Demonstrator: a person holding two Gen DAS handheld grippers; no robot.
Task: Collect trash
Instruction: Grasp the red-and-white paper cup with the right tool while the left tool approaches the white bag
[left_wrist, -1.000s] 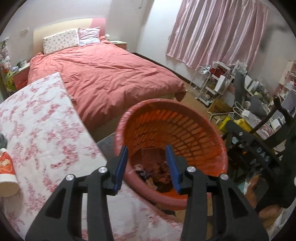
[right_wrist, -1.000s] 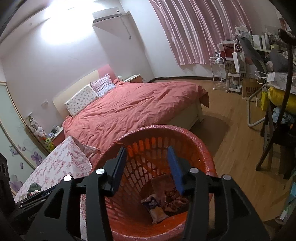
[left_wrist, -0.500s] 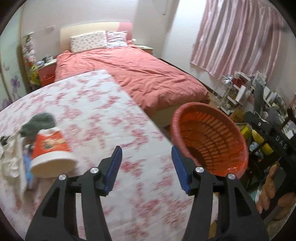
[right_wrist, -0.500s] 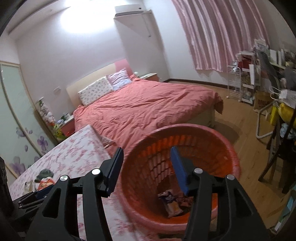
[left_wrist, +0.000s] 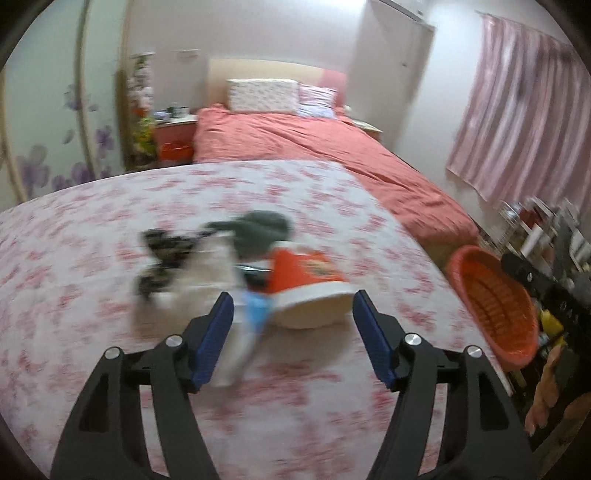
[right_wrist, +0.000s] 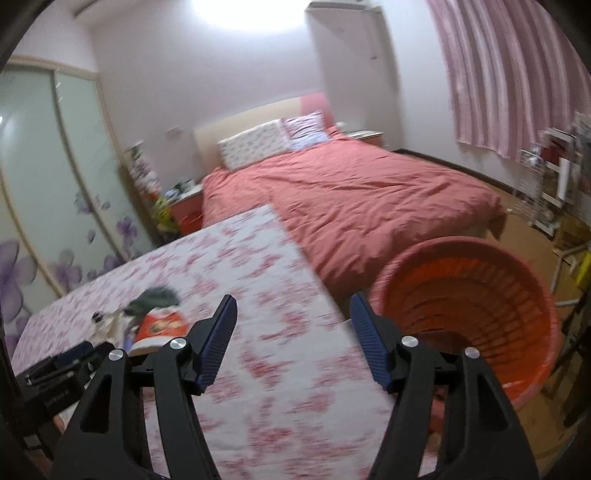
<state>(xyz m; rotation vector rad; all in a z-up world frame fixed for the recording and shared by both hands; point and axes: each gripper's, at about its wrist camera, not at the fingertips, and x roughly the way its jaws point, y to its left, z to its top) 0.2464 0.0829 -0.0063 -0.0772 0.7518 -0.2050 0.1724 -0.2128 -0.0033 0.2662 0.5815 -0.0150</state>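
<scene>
Trash lay in one small blurred heap on the floral-covered table (left_wrist: 110, 229): one red-and-white paper cup (left_wrist: 308, 286) tipped on its side, one grey-green crumpled piece (left_wrist: 264, 230) just behind it, one light blue scrap (left_wrist: 256, 308) touching the cup's near side, and some black-and-white bits (left_wrist: 162, 258) to the left, too smeared to count. One orange slatted basket (left_wrist: 495, 302) stood off the table's right edge, well apart from the heap; the right wrist view caught that basket (right_wrist: 469, 295) close by, its bottom hidden by its own wall.

Two grippers were in play. The left gripper (left_wrist: 293, 341) hung over the near side of the heap with its blue pads spread wide, having just been opening; the cup's rim and the blue scrap sat in line between the pads, neither pressed by them. The right gripper (right_wrist: 293, 341) hung over the table's bare right part, its jaws likewise parted after just opening, with nothing between them. In that view the heap appeared farther left, beside the left gripper's black body (right_wrist: 55, 373).

Beyond the table stood one bed under a salmon duvet (right_wrist: 351, 195) with two pillows (right_wrist: 255, 147), one pink curtain (left_wrist: 517, 129) at the window, and flower-printed sliding doors (right_wrist: 55, 177) on the left.
</scene>
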